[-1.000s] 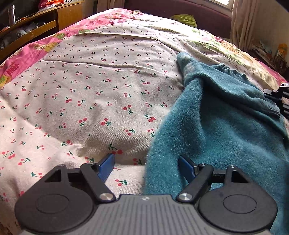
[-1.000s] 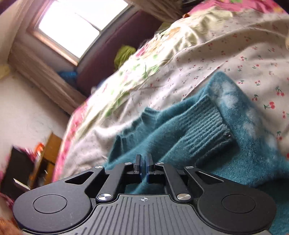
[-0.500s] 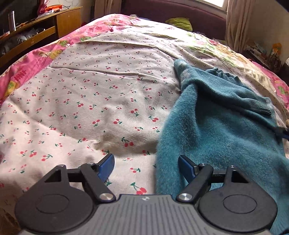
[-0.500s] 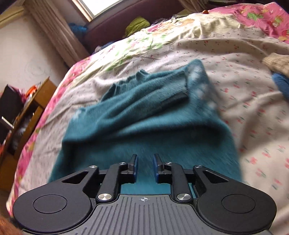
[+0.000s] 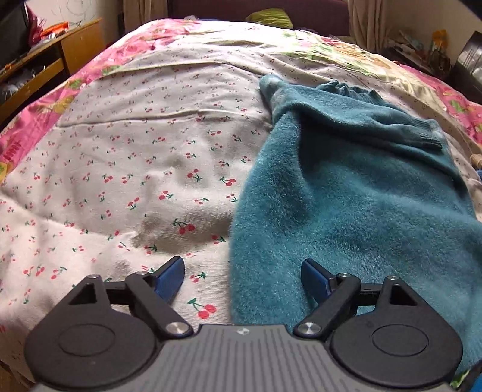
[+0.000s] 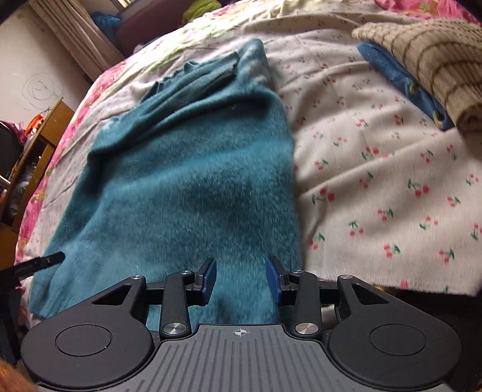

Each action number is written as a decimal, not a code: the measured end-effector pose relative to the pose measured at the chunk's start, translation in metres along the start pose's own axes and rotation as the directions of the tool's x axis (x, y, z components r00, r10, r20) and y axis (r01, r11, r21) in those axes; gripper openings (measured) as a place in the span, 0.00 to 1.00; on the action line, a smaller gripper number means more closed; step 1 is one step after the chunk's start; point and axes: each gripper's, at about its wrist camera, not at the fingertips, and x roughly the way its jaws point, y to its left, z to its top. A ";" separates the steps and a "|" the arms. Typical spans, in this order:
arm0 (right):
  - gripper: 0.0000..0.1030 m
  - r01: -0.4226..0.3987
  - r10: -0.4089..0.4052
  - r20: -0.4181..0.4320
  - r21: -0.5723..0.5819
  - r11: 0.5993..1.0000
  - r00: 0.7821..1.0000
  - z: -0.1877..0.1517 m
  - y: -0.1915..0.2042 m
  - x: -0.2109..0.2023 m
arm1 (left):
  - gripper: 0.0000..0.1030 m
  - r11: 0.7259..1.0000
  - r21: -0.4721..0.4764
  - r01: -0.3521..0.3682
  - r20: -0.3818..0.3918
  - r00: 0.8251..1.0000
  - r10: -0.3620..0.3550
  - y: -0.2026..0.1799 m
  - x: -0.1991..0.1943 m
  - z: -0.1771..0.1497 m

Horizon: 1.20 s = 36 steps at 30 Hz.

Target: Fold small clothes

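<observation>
A fuzzy teal sweater (image 5: pixel 346 193) lies on the cherry-print bedspread (image 5: pixel 135 169), one sleeve folded across its upper part with the ribbed cuff (image 5: pixel 427 137) at the right. My left gripper (image 5: pixel 242 279) hovers over the sweater's near left edge, jaws still opening wide, nothing gripped. In the right wrist view the same sweater (image 6: pixel 186 169) fills the middle. My right gripper (image 6: pixel 241 279) is above its near hem, jaws opening, cloth below them but not pinched. The left gripper's tip (image 6: pixel 45 260) shows at the left.
A brown striped knit (image 6: pixel 430 66) lies over a blue garment (image 6: pixel 400 81) at the far right of the bed. A wooden desk (image 5: pixel 60 57) stands left of the bed. Curtains and a dark sofa with a green item (image 5: pixel 269 18) are beyond it.
My right gripper let go of the sleeve near the cuff, opened, and pulled back to the sweater's near hem. The left gripper shifted slightly and widened a little.
</observation>
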 end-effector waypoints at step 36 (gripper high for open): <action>0.13 -0.345 0.337 0.073 0.221 0.912 0.939 0.003 -0.006 -0.007 | 0.29 0.950 -0.174 0.259 -0.033 0.963 -0.268 0.005 -0.010 0.017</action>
